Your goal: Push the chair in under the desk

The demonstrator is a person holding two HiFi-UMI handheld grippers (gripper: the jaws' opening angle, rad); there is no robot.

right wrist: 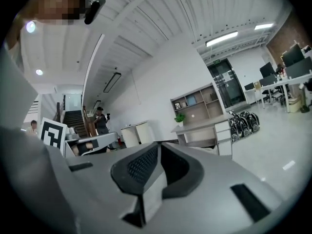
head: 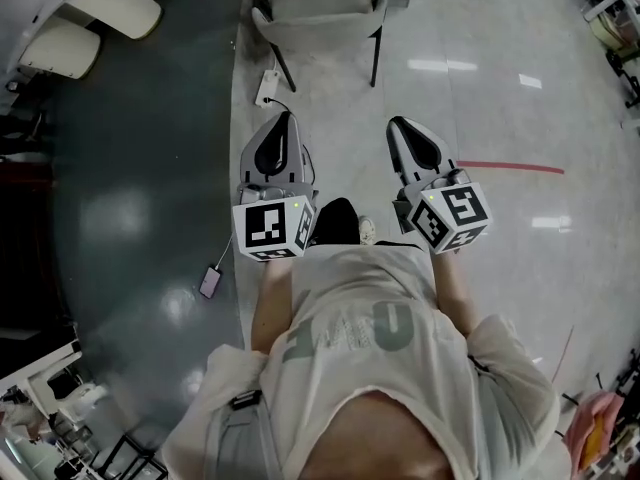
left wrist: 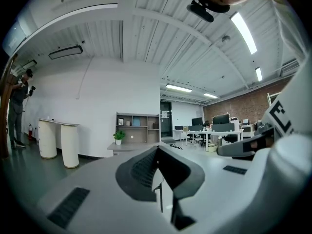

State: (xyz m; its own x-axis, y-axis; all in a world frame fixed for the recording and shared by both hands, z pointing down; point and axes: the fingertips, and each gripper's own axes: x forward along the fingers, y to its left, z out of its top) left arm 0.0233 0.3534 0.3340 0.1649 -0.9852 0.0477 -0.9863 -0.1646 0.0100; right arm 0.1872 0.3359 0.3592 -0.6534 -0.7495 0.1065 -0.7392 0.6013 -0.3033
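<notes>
A light grey chair (head: 320,13) with thin black legs stands on the shiny floor at the top of the head view, ahead of both grippers and apart from them. My left gripper (head: 285,120) and right gripper (head: 398,125) are held side by side at waist height, pointing toward it. Both are shut with nothing between the jaws, as the left gripper (left wrist: 157,150) and right gripper (right wrist: 158,147) show in their own views. A grey desk (right wrist: 204,126) with a shelf unit behind it stands by the white wall; the desk (left wrist: 127,148) also shows in the left gripper view.
A white power strip (head: 267,88) lies left of the chair's legs. A phone (head: 210,282) on a cable rests on the dark floor strip. A red floor line (head: 510,167) runs at right. Cream seats (head: 110,3) sit far left. A person (left wrist: 19,106) stands by a white counter (left wrist: 58,140).
</notes>
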